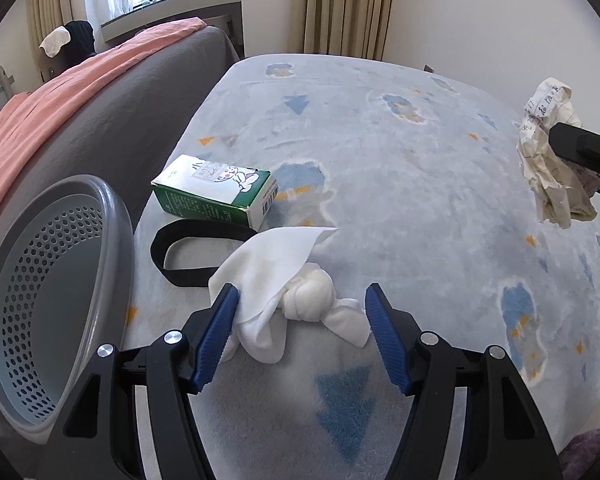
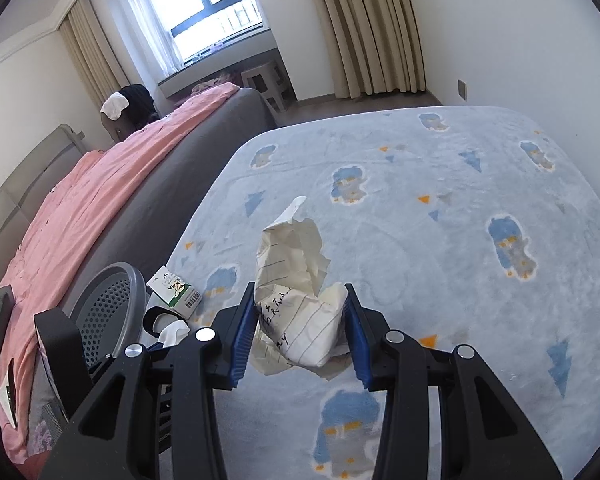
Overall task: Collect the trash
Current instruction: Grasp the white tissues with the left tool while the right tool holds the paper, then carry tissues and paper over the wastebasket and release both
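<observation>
A crumpled white tissue (image 1: 284, 280) lies on the light blue patterned rug (image 1: 420, 184), between the open blue-padded fingers of my left gripper (image 1: 300, 304), which sit around it. My right gripper (image 2: 300, 300) is shut on a crumpled lined paper ball (image 2: 300, 300) and holds it above the rug; the paper also shows at the right of the left wrist view (image 1: 552, 160). A green and white carton (image 1: 216, 192) lies on the rug beyond the tissue. A grey perforated trash basket (image 1: 48, 296) lies tipped at the left.
A black strap loop (image 1: 192, 248) lies between the carton and the tissue. A bed with a grey side (image 1: 112, 128) and pink cover (image 1: 40, 100) runs along the left. Curtains (image 2: 372, 28) and a window (image 2: 208, 4) are at the far wall.
</observation>
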Demonstrator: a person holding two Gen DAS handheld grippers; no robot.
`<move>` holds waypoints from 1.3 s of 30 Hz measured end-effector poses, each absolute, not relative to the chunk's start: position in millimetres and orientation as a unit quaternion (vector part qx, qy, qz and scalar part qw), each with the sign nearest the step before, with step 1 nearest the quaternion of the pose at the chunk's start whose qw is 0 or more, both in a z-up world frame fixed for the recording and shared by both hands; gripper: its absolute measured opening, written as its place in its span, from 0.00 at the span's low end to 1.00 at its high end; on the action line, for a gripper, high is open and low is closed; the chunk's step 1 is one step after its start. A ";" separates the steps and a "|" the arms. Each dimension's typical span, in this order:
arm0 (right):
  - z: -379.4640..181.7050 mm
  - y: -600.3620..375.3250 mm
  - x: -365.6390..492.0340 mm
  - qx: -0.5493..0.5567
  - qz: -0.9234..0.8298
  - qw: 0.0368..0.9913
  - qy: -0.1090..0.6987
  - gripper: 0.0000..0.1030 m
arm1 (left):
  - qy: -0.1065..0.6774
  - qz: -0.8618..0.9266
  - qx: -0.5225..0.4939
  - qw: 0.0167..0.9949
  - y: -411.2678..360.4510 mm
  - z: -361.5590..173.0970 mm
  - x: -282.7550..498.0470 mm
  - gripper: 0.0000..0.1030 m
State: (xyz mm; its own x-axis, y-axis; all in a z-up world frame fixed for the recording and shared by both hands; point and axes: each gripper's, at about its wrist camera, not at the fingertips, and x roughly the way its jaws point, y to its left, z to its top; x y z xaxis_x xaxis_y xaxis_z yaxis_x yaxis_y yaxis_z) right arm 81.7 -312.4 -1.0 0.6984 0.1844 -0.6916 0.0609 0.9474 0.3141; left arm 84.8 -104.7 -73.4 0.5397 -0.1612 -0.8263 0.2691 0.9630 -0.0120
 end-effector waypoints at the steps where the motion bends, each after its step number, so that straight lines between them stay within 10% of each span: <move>1: -0.7 -313.1 80.7 0.159 0.034 0.908 0.386 0.40 | 0.464 -0.121 0.060 0.876 -106.0 -74.4 85.7 0.61; 11: -0.3 -314.2 79.4 0.158 0.033 0.907 0.389 0.40 | 0.462 -0.127 0.054 0.876 -104.2 -73.1 82.4 0.33; 39: 13.3 -162.4 109.2 0.100 0.174 0.896 0.396 0.40 | 0.387 -0.019 0.045 0.921 50.8 16.5 59.5 0.32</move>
State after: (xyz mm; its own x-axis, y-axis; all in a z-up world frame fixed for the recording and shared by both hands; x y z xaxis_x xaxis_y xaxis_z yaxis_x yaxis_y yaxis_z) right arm 109.2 -162.4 13.3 0.6257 0.3920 -0.6744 -0.2328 0.9190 0.3181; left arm 59.5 50.8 16.5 0.6997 -0.0007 -0.7144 0.0708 0.9952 0.0683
